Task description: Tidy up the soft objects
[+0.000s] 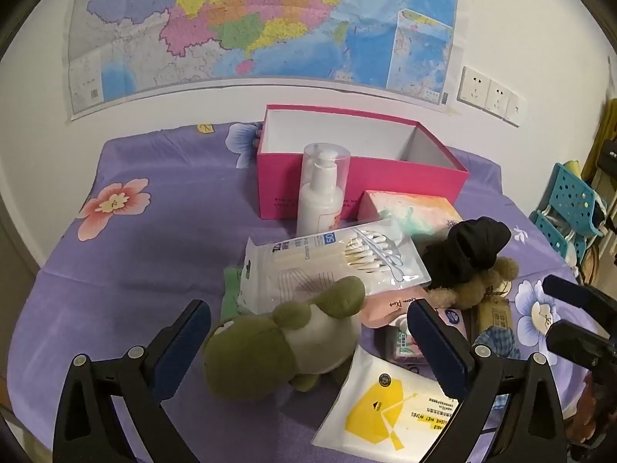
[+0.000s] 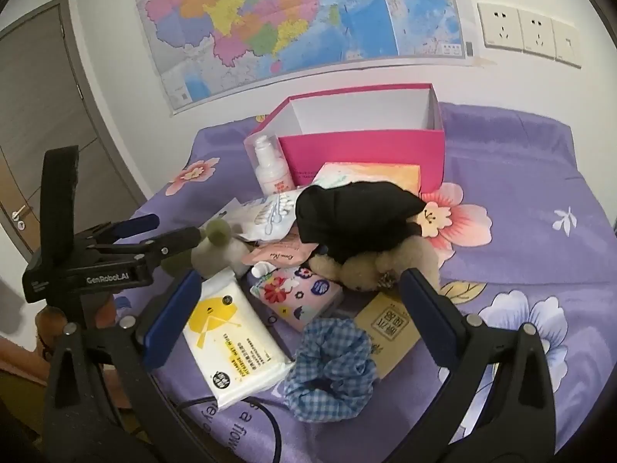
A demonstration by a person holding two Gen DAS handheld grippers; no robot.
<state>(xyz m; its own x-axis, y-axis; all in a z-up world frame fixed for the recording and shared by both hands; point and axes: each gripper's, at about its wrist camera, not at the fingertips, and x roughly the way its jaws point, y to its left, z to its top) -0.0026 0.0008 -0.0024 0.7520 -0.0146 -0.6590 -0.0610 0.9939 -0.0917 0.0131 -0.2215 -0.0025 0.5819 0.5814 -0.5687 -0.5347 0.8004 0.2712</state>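
Pink box point(image 1: 358, 177): open, nothing seen inside, upper centre of the left wrist view, at the far side of the purple floral cloth point(image 1: 127, 270).

Green plush toy point(image 1: 285, 347): lower centre of that view, lying between the fingers of the left gripper point(image 1: 308, 343), whose jaws stand fully spread and grip nothing.

Brown teddy bear point(image 2: 370, 266): centre of the right wrist view, with a black cloth point(image 2: 354, 216) draped over it.

Blue gingham scrunchie point(image 2: 331, 362): lower centre of that view, between the fingers of the right gripper point(image 2: 304, 312), jaws likewise wide apart and empty.

Clutter, not soft: cotton swab packet point(image 1: 331, 266), pump bottle point(image 1: 322, 193) standing against the box front, wet wipes pack point(image 2: 227, 335), tissue pack point(image 2: 297, 293), brown card point(image 2: 389, 324), pastel carton point(image 1: 412, 212).

Hazards, as judged:
- Closing on the plush may also pinch the swab packet resting at its ear.
- Lifting the bear could drag the black cloth loose.
- The bottle stands in the way to the box; a low carry might tip it.
- The two grippers sit near each other and could collide.
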